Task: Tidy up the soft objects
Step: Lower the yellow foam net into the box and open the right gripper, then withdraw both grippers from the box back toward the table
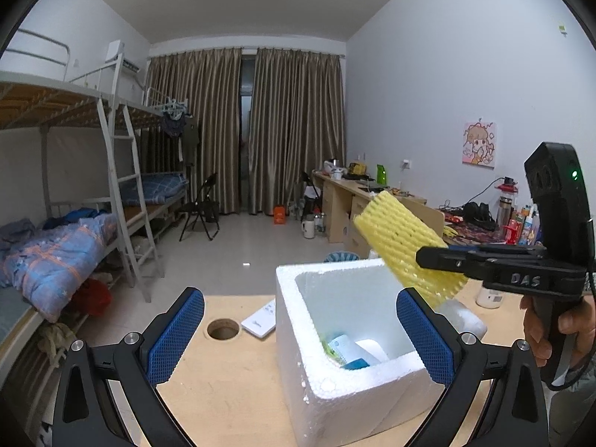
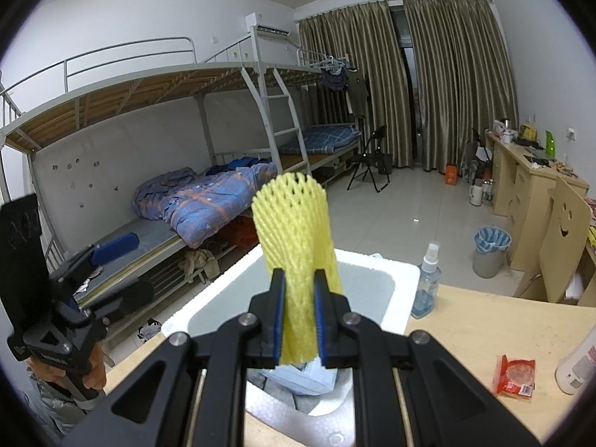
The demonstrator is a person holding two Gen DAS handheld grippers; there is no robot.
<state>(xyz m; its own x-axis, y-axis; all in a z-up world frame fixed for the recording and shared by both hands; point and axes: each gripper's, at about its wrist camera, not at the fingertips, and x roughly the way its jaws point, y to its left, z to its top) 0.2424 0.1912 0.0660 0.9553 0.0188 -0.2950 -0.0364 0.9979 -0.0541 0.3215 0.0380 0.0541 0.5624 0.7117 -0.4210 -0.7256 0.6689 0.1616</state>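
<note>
My right gripper [image 2: 298, 298] is shut on a yellow foam net sleeve [image 2: 294, 231] and holds it upright above the white foam box [image 2: 402, 290]. In the left wrist view the right gripper [image 1: 436, 257] pinches the sleeve [image 1: 402, 238] over the box's right rim [image 1: 290, 298]. My left gripper [image 1: 298, 335] is open and empty, its blue pads on either side of the box's near left part. Inside the box lie packets and tissue-like items [image 1: 354, 350], partly hidden.
The box stands on a light wooden table [image 1: 223, 391] with a round cable hole [image 1: 222, 329] and a white remote [image 1: 260, 320]. A spray bottle [image 2: 426, 283], a red snack packet [image 2: 516, 374] and a white bottle [image 2: 577, 361] stand on the table. Bunk beds stand beyond.
</note>
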